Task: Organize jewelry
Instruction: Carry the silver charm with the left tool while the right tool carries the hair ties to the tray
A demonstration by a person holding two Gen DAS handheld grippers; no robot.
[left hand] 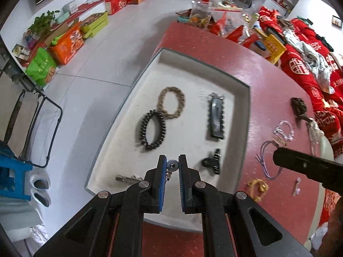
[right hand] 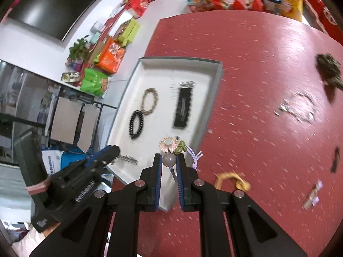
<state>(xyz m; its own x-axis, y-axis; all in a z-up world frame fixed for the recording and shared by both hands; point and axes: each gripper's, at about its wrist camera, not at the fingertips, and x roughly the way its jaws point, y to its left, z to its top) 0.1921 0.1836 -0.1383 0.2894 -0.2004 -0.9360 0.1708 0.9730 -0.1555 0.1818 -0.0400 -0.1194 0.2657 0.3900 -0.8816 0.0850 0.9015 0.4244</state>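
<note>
My right gripper [right hand: 169, 163] pinches a flower hair tie [right hand: 169, 144] by its round grey bead; the pink flower and green leaf stand just above the fingertips and the lilac cord trails off to the right of them. Gripping the bead seems sensible: it is the only firm part, the cord would slip.

My left gripper [left hand: 172, 165] is pressed onto a small silver bead charm [left hand: 172, 165], its tiny pendant dangling between the pads. It hangs over the near edge of the white tray [left hand: 238, 81].

Ahead of the left fingers, in the tray: black coil bracelet [left hand: 151, 130] touching a tan braided bracelet [left hand: 171, 102]; dark hair clip [left hand: 216, 117] further right; small black claw clip [left hand: 213, 160] just right of the tips.

Judgement: like items are grouped, so both held pieces are probably headed for bare tray floor.

Still loose on the red table [left hand: 268, 98], right of the tray: gold piece [left hand: 258, 187], clear bead bracelet [left hand: 284, 130].
</note>
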